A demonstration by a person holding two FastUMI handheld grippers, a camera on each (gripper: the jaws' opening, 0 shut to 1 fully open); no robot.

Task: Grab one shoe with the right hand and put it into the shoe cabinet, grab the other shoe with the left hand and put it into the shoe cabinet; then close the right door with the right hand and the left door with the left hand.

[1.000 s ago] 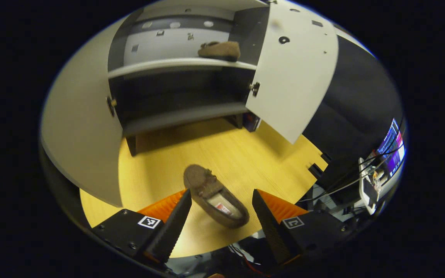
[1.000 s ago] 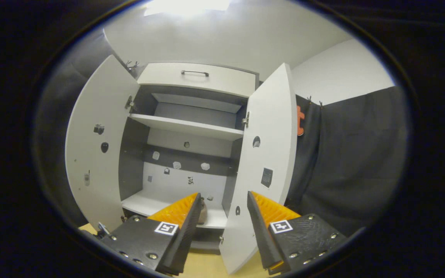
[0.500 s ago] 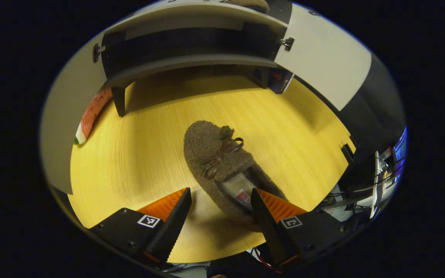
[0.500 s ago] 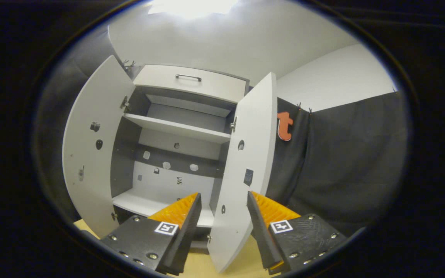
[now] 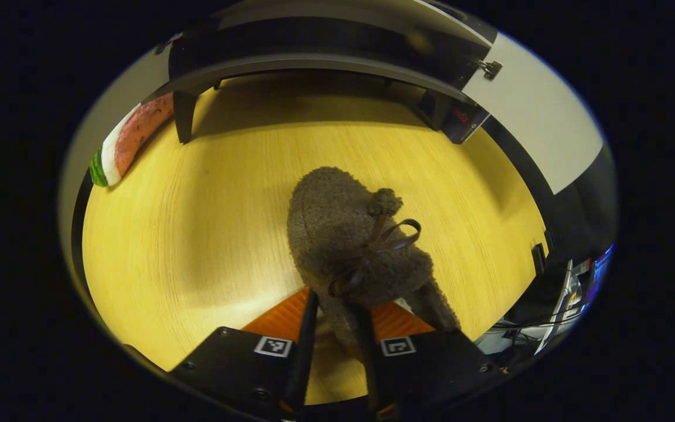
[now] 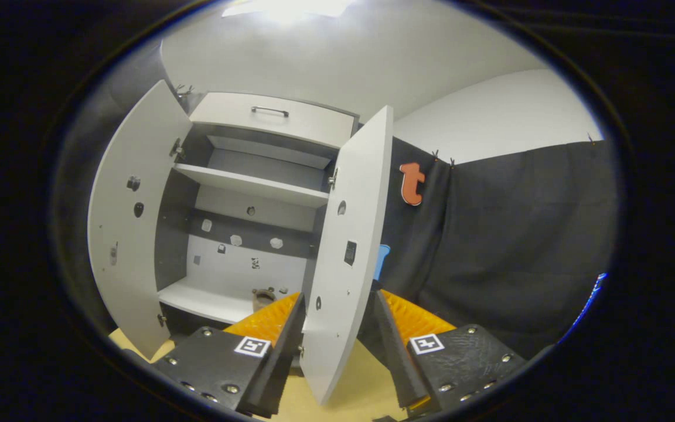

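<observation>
Nearby, unreadable label (image 6: 350, 252) on right door (image 6: 343, 258).

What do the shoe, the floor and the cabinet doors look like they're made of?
Shoe: brown fuzzy fleece or plush, nubbly pile, with a smooth thin bow, maybe leatherette. Floor: yellow wood-grain board, likely laminate, with fine straight lines and a soft sheen. Right cabinet door: flat matte white panel, probably coated board; core not visible.
</observation>
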